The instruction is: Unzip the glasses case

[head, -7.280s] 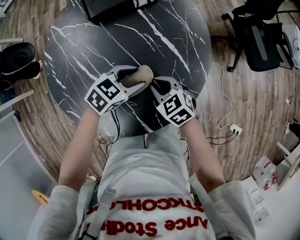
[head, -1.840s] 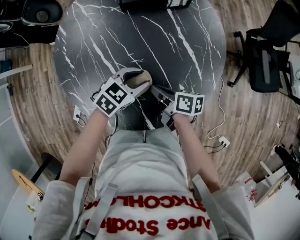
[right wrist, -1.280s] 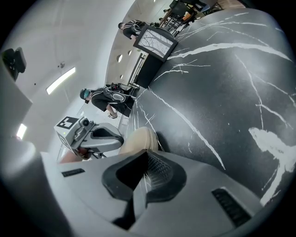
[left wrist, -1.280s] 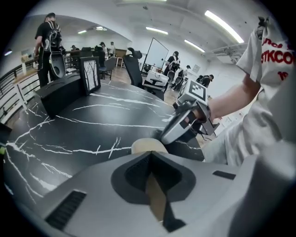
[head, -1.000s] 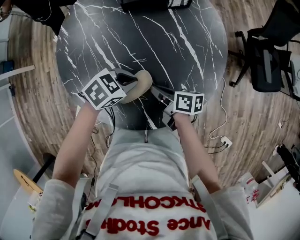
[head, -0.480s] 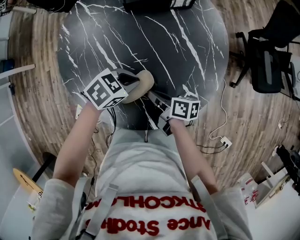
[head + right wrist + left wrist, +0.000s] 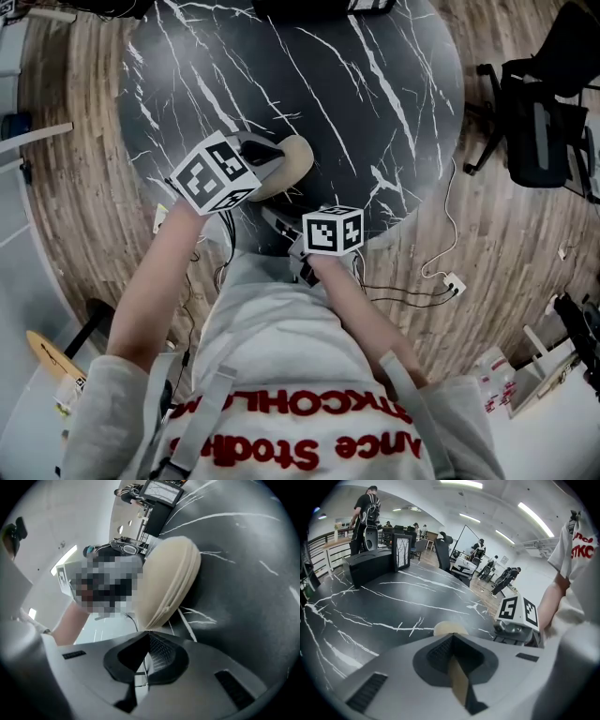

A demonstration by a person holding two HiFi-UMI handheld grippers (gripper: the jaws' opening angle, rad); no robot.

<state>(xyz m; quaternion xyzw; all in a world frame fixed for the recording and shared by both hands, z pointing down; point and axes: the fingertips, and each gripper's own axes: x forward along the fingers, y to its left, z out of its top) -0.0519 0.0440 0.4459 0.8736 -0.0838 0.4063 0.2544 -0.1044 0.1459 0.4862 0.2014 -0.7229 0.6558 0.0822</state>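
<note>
On the dark marble table [image 7: 375, 94] my left gripper [image 7: 452, 641] clamps the glasses case [image 7: 168, 578], my right gripper [image 7: 149, 637] pinches what seems its zipper pull [image 7: 142, 668] just ahead; mid-unzipping, next I pull steadily along the seam.

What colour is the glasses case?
Beige, a pale cream. The glasses case shows best in the right gripper view.

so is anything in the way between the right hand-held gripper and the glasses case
Nothing visible: the glasses case sits just beyond the right hand-held gripper with no object between. The left hand-held gripper is clamped on the case.
</note>
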